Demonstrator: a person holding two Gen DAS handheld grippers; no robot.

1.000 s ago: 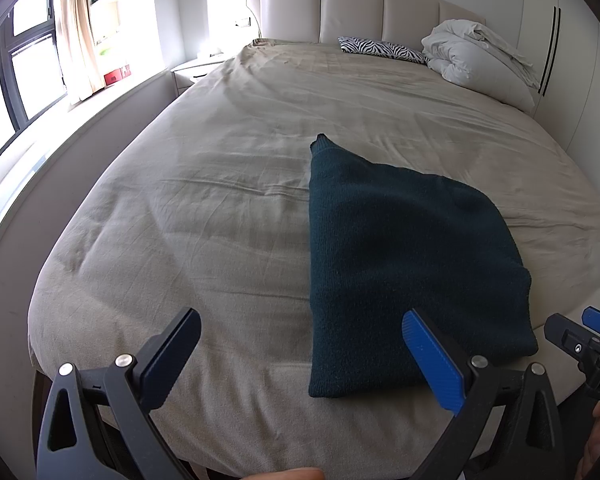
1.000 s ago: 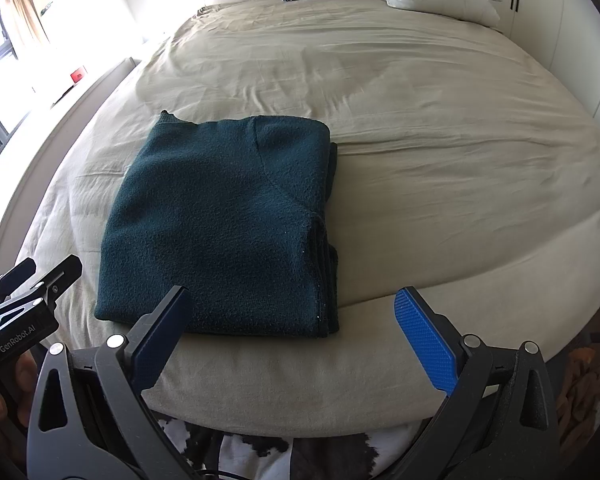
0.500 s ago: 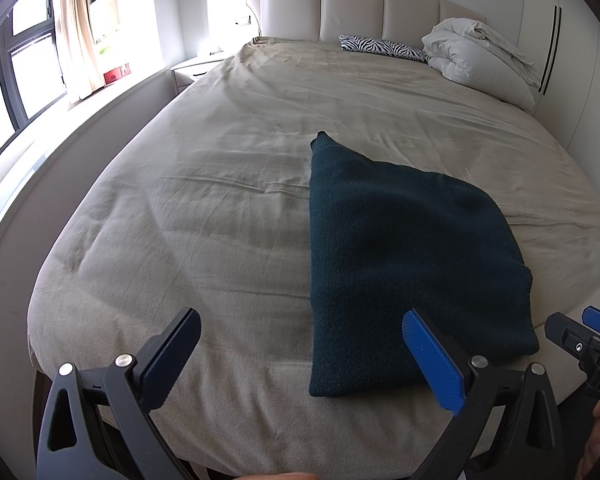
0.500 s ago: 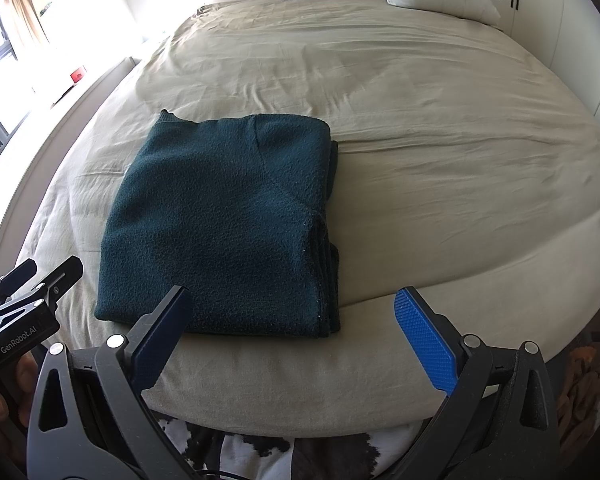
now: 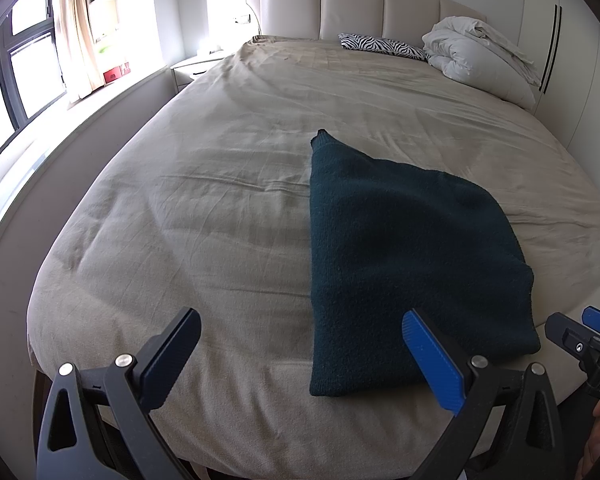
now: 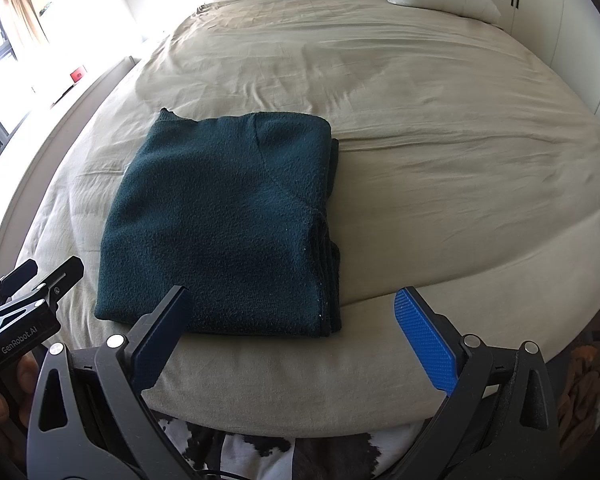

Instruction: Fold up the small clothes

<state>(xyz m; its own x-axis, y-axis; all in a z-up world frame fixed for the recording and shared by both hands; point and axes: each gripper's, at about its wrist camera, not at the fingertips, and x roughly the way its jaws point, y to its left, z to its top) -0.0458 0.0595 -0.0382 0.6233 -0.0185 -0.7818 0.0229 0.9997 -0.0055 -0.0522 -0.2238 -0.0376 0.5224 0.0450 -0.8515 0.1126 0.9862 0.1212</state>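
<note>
The folded dark green sweater (image 6: pixel 224 224) lies flat on the bed (image 6: pixel 440 152), center-left of the right wrist frame. The left tool (image 5: pixel 300 354) hangs spread wide at bottom, empty; the right tool (image 6: pixel 296 330) gapes too, gripping nothing.

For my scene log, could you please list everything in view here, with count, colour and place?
folded garment: one, dark teal, flat near the foot edge of the bed
bed cover: one, beige, spread over the whole bed
headboard: one, cream, padded panels at the far end
zebra pillow: one, black and white, by the headboard
duvet bundle: one, white, far right corner of the bed
nightstand: one, white, left of the headboard
curtain: one, pale, at the window
left gripper: open, empty
right gripper: open, empty
</note>
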